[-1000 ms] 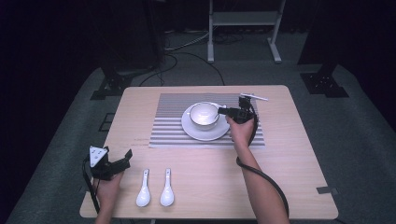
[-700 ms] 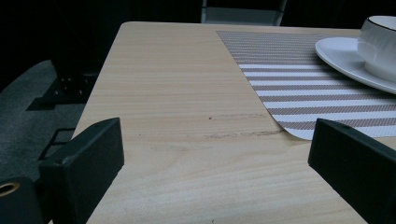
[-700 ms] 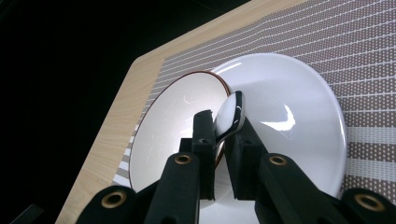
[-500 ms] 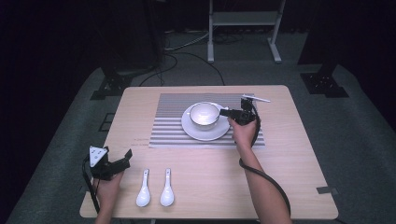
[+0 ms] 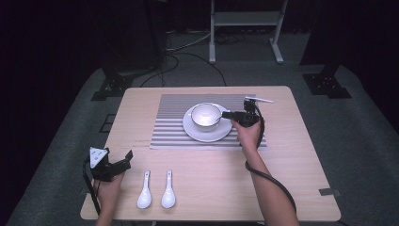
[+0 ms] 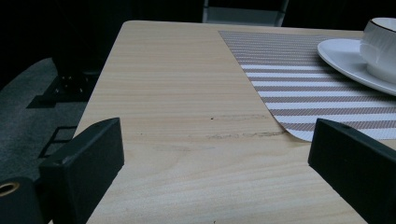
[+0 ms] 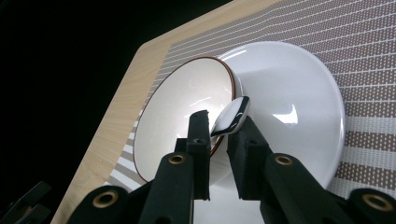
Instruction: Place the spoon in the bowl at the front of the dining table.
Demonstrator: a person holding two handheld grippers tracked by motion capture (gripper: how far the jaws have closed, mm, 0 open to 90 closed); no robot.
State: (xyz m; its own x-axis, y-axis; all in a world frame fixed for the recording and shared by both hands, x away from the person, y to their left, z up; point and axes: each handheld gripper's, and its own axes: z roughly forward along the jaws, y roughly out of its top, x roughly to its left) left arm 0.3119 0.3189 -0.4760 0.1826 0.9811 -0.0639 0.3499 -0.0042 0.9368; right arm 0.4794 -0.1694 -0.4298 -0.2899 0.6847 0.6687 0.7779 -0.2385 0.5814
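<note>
The spoon [image 7: 229, 117] is being pinched by its handle between the right gripper [image 7: 219, 140] jaws, which are closed down to a narrow gap on it, its white end resting at the rim of the bowl [image 7: 187, 105]. The bowl is sitting on the saucer [image 7: 299, 93], which is lying on the striped placemat [image 5: 171, 127] at the far middle of the desk [image 5: 291, 155].

Likely step: setting the spoon into the bowl. To do it well, the spoon end should be going over the rim and down inside before the jaws are loosened; releasing while it is balancing on the edge is risking a slide onto the saucer. Keeping the push light matters too, since the bowl looks free to skid on the glazed saucer.

Two more spoons [image 5: 155, 190] are lying side by side near the front edge of the desk. The left gripper [image 5: 113, 162] is resting at the front left corner, jaws spread wide, nothing between them, pointing across bare wood toward the placemat.

Compared with a second ago: the right gripper is sitting slightly lower and closer to the bowl's right side, a small shift only. The left gripper, the two spare spoons, bowl and saucer are staying put.
</note>
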